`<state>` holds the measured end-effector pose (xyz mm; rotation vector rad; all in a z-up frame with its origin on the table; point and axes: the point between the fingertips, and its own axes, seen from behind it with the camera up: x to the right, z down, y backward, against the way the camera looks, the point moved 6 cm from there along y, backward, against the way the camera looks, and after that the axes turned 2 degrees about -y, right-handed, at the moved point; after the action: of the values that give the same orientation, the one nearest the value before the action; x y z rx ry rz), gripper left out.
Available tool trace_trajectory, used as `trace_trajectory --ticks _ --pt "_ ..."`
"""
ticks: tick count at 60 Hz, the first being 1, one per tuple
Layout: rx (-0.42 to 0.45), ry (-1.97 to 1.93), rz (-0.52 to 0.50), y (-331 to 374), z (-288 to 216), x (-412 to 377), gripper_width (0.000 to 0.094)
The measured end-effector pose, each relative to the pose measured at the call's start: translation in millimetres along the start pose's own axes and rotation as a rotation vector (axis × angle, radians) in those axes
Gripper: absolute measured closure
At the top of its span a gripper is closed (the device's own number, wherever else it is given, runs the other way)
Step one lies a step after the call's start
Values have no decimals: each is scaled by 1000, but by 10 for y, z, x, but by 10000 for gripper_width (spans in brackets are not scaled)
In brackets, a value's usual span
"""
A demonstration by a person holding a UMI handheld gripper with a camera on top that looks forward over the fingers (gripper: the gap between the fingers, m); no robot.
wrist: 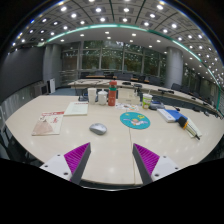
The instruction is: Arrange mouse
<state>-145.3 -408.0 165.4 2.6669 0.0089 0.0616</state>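
Note:
A grey computer mouse (98, 128) lies on the pale round table (60, 150), well ahead of my fingers and a little left of the middle between them. A round blue mouse mat (135, 120) lies on the table to the mouse's right, a little further off. My gripper (112, 160) is open and empty, held above the near part of the table. Its two purple pads (76, 156) stand far apart with only bare table between them.
A reddish booklet (47, 124) lies at the left. A white paper (77, 108) lies further back. Cups and bottles (108, 97) stand at the table's far side. A blue book and other items (175, 115) lie at the right. More tables stand beyond.

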Motion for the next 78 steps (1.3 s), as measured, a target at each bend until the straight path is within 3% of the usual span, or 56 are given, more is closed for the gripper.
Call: trace_trajectory --ticks 9,25,50,57,62,78 --pt "-60 -27 -16 -927 159 -323 80" --pt "-145 -38 50 -2202 201 -506 79" --pt "-182 -11 58 -3141 -69 -577 119" --pt "-195 -28 34 -3285 -125 -591 225" --pt "-202 -44 -1 -3333 -136 -634 413" --pt "-220 -18 -40 -3323 -180 -594 554"
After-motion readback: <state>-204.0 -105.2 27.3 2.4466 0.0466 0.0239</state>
